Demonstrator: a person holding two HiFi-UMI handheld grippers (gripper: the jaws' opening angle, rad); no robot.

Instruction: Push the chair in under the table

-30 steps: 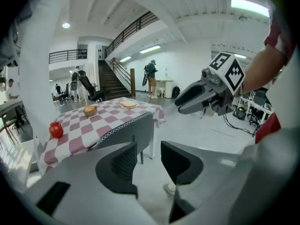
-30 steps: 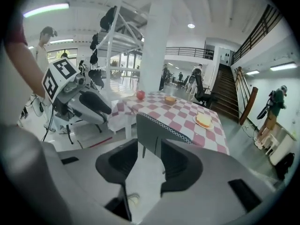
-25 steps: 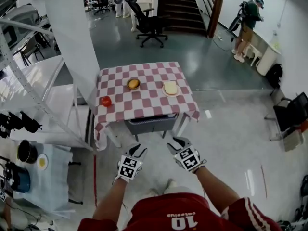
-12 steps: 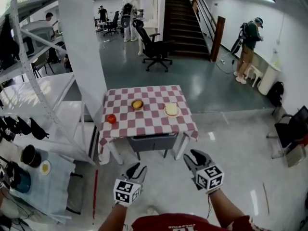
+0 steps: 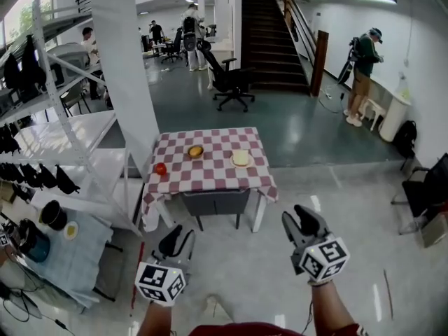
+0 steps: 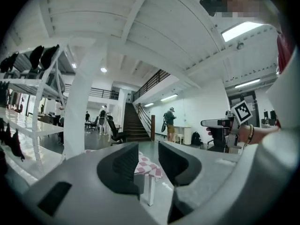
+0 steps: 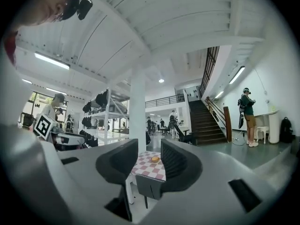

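Note:
A grey chair (image 5: 215,203) stands pushed in under the table (image 5: 225,180) with the red-and-white checked cloth. On the cloth are a tomato (image 5: 160,169), a small bowl (image 5: 195,150) and a plate (image 5: 241,159). My left gripper (image 5: 179,235) and right gripper (image 5: 297,217) are held up level, well short of the chair, and touch nothing. Both are open with nothing between the fingers. The left gripper view shows its gripper (image 6: 148,156) framing a table corner (image 6: 151,167). The right gripper view shows its gripper (image 7: 149,158) framing the table (image 7: 151,168) and chair (image 7: 149,187).
A white pillar (image 5: 129,68) and metal shelving (image 5: 63,138) stand left of the table. A black office chair (image 5: 231,82) and stairs (image 5: 269,33) lie beyond it. A person (image 5: 364,54) stands at the far right wall, with another black chair (image 5: 423,187) at the right edge.
Both grippers have risen and drawn back from the chair toward me. The head view has tilted up, so the table now sits farther off.

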